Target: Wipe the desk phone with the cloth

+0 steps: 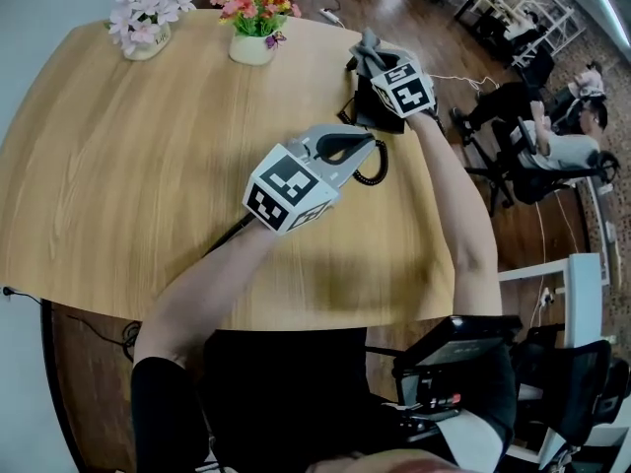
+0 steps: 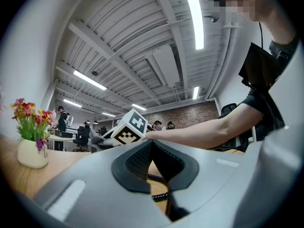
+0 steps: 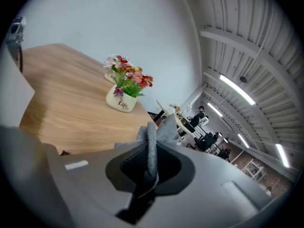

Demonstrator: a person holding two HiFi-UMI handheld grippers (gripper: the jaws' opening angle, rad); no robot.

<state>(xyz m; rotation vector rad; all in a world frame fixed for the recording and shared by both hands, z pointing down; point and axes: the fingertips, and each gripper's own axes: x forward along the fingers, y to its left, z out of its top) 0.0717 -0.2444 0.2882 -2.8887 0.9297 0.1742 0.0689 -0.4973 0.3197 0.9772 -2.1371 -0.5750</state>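
Phone: the black desk phone (image 1: 365, 106) sits at about 1 o'clock on the round wooden table (image 1: 118, 185), near the far right edge. Most of it is hidden under the right gripper and its marker cube, and neither keypad nor handset can be made out.
Cord: a black coiled cord (image 1: 378, 170) loops out of the phone's near side. A short stretch shows behind the left pads in the left gripper view (image 2: 159, 194).
Cloth: the grey fleecy cloth (image 1: 367, 47) bunches out past the right gripper's tips (image 3: 164, 129). Whether it touches the phone cannot be told.
Right gripper: the right gripper (image 1: 373, 62) is above the phone, and its jaws (image 3: 151, 148) are pressed together on a fold of the cloth.
Left gripper: the left gripper (image 1: 370, 144) is over the table at 6 o'clock from the phone, just beside the cord. Its jaws (image 2: 152, 144) meet at the tips with nothing between them.
Pots: a white pot of red, yellow and orange flowers (image 1: 252, 47) stands at 12 o'clock. A pale pot of pink and white flowers (image 1: 146, 39) stands at 11 o'clock, apart from it.
Cut off: people seated beyond the table's right side are small and blurred.
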